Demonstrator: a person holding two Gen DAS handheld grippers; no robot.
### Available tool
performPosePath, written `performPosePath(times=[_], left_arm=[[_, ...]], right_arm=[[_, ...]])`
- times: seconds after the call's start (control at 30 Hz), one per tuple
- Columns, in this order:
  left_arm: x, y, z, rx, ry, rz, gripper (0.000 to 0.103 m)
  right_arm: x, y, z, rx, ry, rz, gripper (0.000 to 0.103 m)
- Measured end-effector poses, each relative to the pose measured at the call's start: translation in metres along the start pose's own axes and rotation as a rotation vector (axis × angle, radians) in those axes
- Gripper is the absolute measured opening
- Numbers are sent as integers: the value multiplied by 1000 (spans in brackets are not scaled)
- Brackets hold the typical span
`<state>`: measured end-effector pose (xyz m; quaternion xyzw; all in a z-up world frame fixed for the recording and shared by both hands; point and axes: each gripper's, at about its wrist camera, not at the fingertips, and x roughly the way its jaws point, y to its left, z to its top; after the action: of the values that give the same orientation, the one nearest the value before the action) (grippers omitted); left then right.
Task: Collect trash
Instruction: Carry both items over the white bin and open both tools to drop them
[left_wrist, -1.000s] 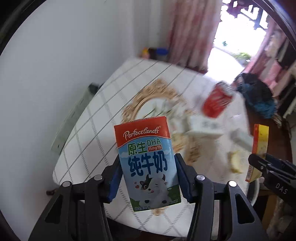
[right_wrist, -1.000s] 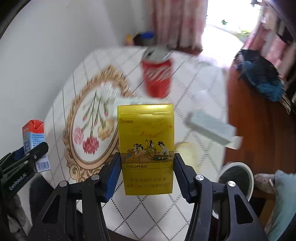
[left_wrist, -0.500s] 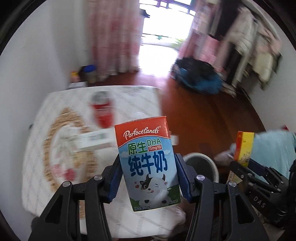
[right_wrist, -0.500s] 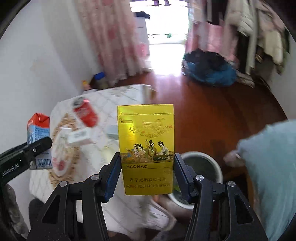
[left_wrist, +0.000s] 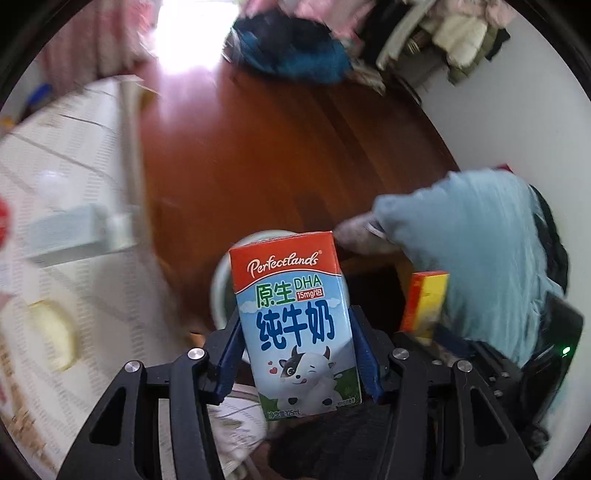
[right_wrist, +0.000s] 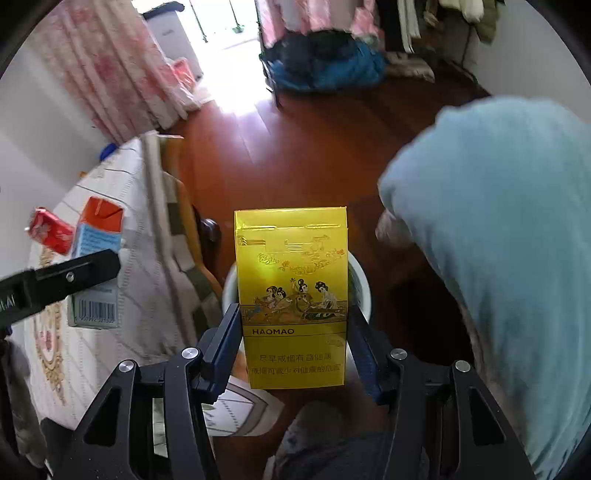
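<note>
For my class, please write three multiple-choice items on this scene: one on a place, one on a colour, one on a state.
1. Where is the white bin?
A. on the table
B. on the floor behind the held pack
C. on a chair

2. What colour is the top of the milk carton?
A. red-orange
B. green
C. black

3. What is the right gripper doing?
A. open, holding nothing
B. shut on the yellow cigarette pack
C. shut on a can

Answers: B, its rim shows on the wooden floor behind the pack; A, the band behind the brand name; B, both fingers press its sides.
</note>
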<state>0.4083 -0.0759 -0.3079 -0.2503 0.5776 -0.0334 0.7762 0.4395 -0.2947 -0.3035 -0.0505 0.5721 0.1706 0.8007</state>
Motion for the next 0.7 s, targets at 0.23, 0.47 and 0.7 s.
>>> performPosePath(times=[0.23,0.47,0.7], left_arm=[[43,-2,26,19,125,-31,51],[51,-2,36,37,144,-24,96],[48,4,33,40,105,57,96]], right_arm=[[44,-25,2,60,75,-1,58],[83,-30,7,92,114,-23,58],[94,-29,4,120,119,-45,98]])
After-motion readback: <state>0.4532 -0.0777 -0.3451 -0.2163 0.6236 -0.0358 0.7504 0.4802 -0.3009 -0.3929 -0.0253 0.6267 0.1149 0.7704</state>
